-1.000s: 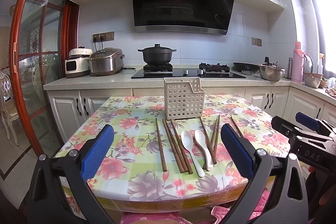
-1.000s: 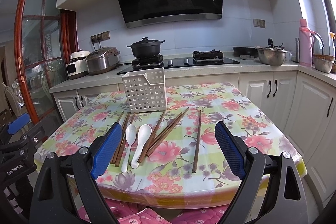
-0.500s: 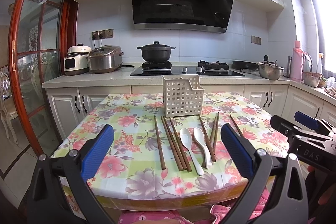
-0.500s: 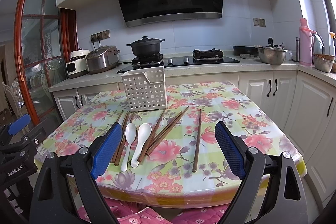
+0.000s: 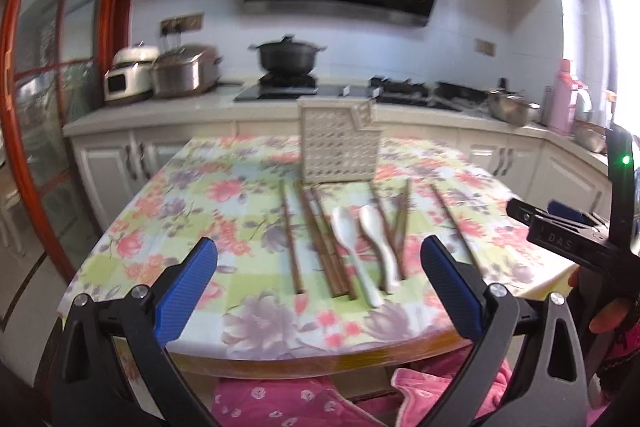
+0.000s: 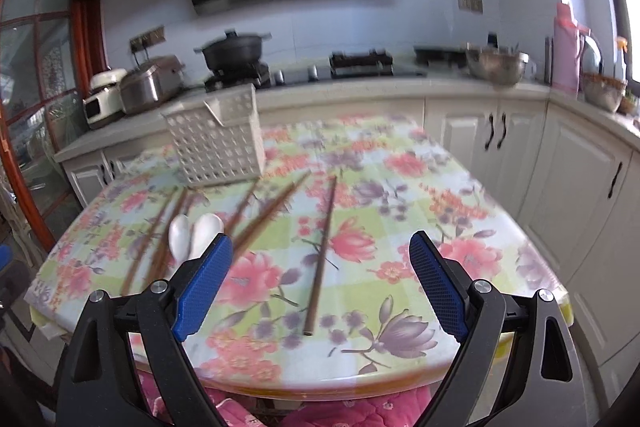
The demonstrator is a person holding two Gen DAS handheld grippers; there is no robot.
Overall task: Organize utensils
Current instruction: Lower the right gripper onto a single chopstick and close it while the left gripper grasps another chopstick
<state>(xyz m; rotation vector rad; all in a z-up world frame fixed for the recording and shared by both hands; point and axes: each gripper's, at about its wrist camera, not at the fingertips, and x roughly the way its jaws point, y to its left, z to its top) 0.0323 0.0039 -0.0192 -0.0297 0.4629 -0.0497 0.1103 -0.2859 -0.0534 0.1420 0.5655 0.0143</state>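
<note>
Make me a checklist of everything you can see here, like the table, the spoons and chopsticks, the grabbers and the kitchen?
Surface: table with flowered cloth.
Job's things: white basket upright at the far side; brown chopsticks lying loose in front of it; two white spoons among them; one lone chopstick apart on the right.
Clutter: nothing seen.
Grippers: left gripper open, empty; right gripper open, empty, above the lone chopstick.
Cables: nothing seen.
Surroundings: black pot on the stove, rice cookers, metal bowl.

Beyond your tongs, a black pot sits on the stove, rice cookers to its left.
</note>
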